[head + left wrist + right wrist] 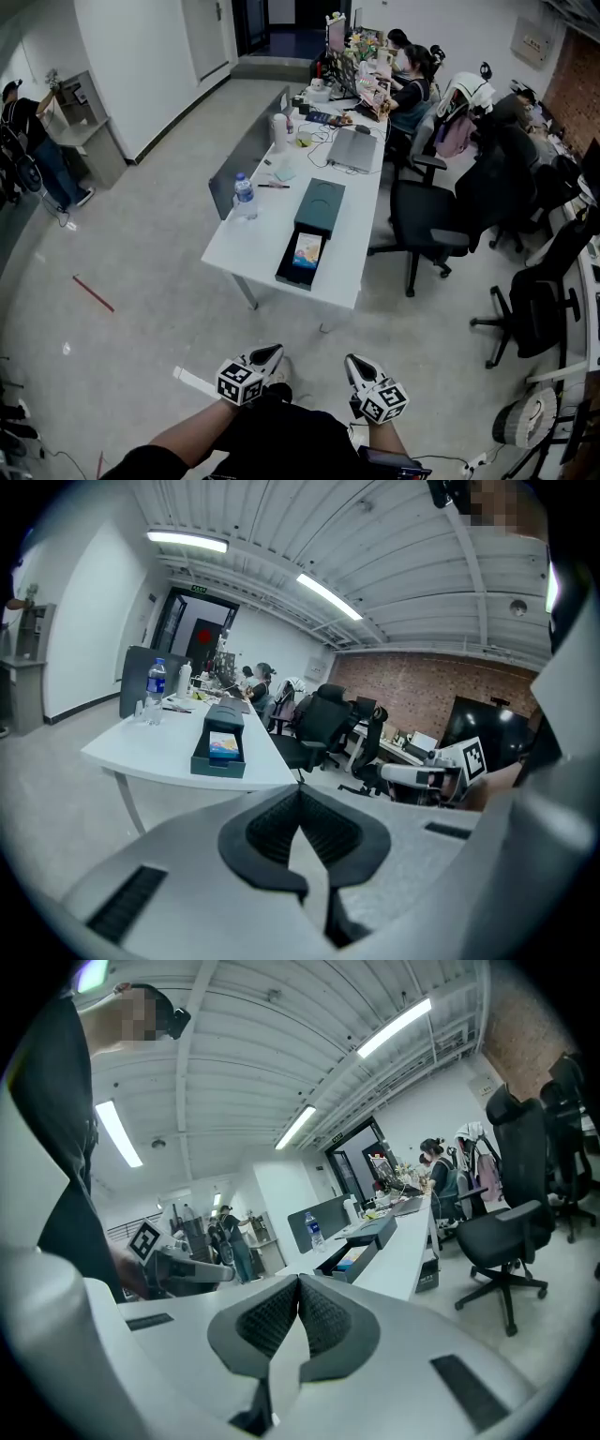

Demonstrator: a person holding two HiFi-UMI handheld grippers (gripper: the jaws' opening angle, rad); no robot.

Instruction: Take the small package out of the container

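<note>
A dark green container [292, 269] lies open near the front end of the white table [242, 246]. Inside it rests a small colourful package [307, 249]. Its lid [320, 206] sits just behind it. My left gripper [271, 354] and right gripper [352, 362] are held side by side low in the head view, well short of the table, both shut with nothing between the jaws. The left gripper view shows the container [217, 757] and the package [223, 746] far ahead. The right gripper view also shows the container [354, 1258] in the distance.
A water bottle [244, 195] stands on the table's left side and a laptop [352, 148] lies further back. Black office chairs [427, 220] stand to the right of the table. People sit at the far end. A red strip [93, 293] lies on the floor.
</note>
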